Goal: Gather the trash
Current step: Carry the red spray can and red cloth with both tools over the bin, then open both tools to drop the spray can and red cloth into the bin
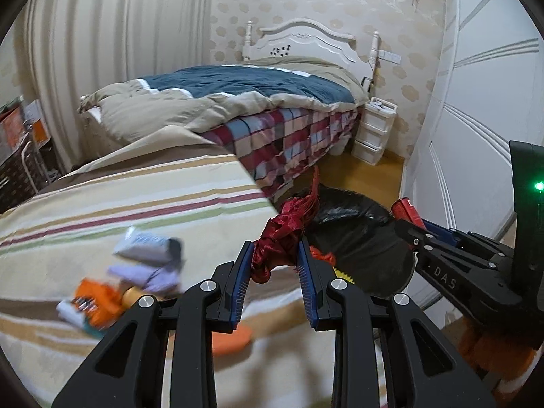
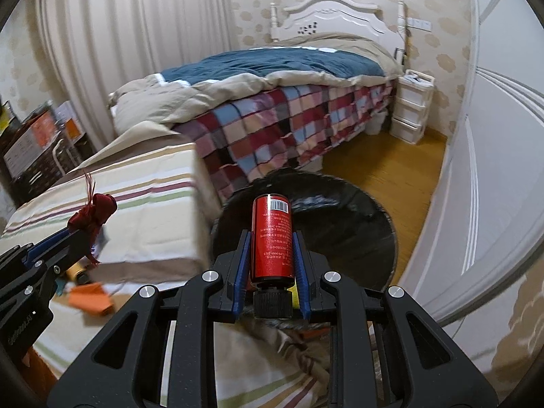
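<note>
Trash still litters the striped bedding (image 1: 102, 204) at left, a blurred heap of wrappers (image 1: 136, 272). Left gripper (image 1: 275, 258) pinches a red ribbon (image 1: 282, 234); right gripper (image 2: 272, 251) clamps a red bottle (image 2: 271, 238) lengthwise, directly over the black-lined bin (image 2: 340, 217), probably nearer it.

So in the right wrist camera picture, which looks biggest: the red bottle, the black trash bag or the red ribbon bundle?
1. black trash bag: it looks biggest.
2. red bottle held in the right gripper: it sits very near the camera, so it looks bigger than it is.
3. red ribbon bundle in the left gripper: it looks smallest.
</note>
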### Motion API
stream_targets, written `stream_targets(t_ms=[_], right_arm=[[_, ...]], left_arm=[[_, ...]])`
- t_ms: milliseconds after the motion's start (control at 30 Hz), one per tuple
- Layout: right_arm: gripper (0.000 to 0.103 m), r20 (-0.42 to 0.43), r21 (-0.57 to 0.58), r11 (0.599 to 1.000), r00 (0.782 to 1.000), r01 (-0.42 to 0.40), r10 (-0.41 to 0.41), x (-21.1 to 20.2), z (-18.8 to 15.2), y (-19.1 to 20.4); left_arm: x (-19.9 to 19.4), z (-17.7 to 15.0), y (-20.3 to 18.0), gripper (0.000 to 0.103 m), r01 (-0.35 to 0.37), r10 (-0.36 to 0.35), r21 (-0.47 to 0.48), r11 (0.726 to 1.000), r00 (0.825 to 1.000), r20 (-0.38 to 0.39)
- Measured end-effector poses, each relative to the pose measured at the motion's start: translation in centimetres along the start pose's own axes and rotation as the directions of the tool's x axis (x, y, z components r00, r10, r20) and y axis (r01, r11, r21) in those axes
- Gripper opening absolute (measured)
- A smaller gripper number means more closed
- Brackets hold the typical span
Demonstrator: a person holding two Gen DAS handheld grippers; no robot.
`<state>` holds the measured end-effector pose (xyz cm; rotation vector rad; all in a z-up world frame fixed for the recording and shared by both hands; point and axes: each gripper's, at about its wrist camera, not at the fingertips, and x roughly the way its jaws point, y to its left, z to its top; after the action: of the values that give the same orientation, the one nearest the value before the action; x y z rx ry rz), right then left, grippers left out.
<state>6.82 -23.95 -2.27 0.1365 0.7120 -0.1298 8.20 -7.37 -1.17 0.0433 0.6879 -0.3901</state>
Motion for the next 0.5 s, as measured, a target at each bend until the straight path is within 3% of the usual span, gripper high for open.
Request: stream_targets(t_ms=[500], right_arm=[[0.023, -0.039, 0.063, 0.996, 0.998, 0.055, -0.053, 4.8, 1.4, -4.2]], left_arm=[[7.0, 2.0, -4.2, 0.031, 0.0, 0.003, 0.056, 0.998, 0.998, -0.067]])
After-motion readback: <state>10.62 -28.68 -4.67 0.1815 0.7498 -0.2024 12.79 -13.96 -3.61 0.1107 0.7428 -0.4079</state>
